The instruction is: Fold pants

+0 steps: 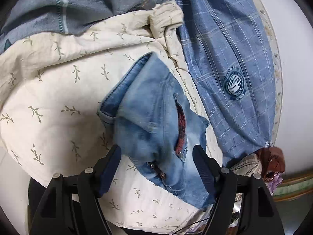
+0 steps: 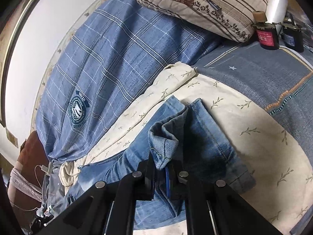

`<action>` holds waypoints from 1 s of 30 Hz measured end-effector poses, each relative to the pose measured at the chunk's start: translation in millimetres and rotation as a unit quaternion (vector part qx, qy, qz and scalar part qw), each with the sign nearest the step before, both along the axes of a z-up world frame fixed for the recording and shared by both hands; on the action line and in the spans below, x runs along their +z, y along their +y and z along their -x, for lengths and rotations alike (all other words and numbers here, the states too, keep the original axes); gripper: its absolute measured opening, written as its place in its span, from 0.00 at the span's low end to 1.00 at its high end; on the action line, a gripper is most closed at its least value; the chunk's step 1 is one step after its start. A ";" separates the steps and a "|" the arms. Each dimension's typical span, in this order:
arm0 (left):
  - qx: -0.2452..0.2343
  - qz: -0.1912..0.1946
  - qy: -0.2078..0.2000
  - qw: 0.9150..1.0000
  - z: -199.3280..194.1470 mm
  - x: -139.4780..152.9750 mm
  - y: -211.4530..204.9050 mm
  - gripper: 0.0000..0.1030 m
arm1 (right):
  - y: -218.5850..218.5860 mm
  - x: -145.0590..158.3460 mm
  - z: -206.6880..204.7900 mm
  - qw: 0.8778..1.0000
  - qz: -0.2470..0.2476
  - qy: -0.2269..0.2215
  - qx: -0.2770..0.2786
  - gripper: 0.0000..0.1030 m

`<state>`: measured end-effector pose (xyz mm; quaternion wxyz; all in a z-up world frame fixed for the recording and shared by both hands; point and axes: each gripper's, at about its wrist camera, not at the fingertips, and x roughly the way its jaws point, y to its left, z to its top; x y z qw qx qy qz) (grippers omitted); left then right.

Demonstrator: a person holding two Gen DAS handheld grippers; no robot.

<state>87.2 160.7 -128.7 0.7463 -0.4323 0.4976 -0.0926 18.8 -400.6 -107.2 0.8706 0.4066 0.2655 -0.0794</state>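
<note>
Left gripper (image 1: 157, 166) spread wide over the faded light-blue denim pants (image 1: 156, 121), pads clear of the cloth, waist and zip lying between the fingers. Ahead and to its left, open cream leaf-print sheet (image 1: 58, 90); to its right, close by, a blue plaid quilt with a round crest (image 1: 225, 62), then a white wall (image 1: 293, 58).

Right gripper (image 2: 163, 168) pressed together, pinching a bunched hem of the pants (image 2: 166, 143); rest of the pants lying flat beneath and ahead. Bare cream sheet (image 2: 264, 146) to its right, plaid quilt (image 2: 107, 62) to its left. Far ahead, a beige striped pillow (image 2: 195, 4) and two dark bottles (image 2: 268, 37); contents not discernible.
</note>
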 end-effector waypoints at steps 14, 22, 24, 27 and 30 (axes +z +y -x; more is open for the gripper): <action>-0.022 0.026 0.055 0.998 -25.8 -25.7 -29.4 0.76 | 1.9 -2.5 -3.8 1.000 -0.001 0.005 0.007 0.07; -0.024 -0.035 0.039 0.998 -37.0 -14.7 -23.1 0.30 | 0.5 -3.5 -3.1 1.000 0.000 0.005 0.010 0.07; -0.036 -0.057 0.032 0.997 -40.9 -9.3 -25.5 0.20 | 1.2 -3.0 -2.8 1.000 0.003 0.005 0.012 0.07; -0.045 -0.089 -0.006 0.995 -43.7 10.9 -30.6 0.16 | 0.7 1.6 4.1 1.000 0.007 -0.013 0.009 0.07; -0.052 -0.140 -0.056 0.987 -43.7 38.5 -34.6 0.15 | 0.7 9.9 17.3 0.999 0.015 -0.046 0.009 0.07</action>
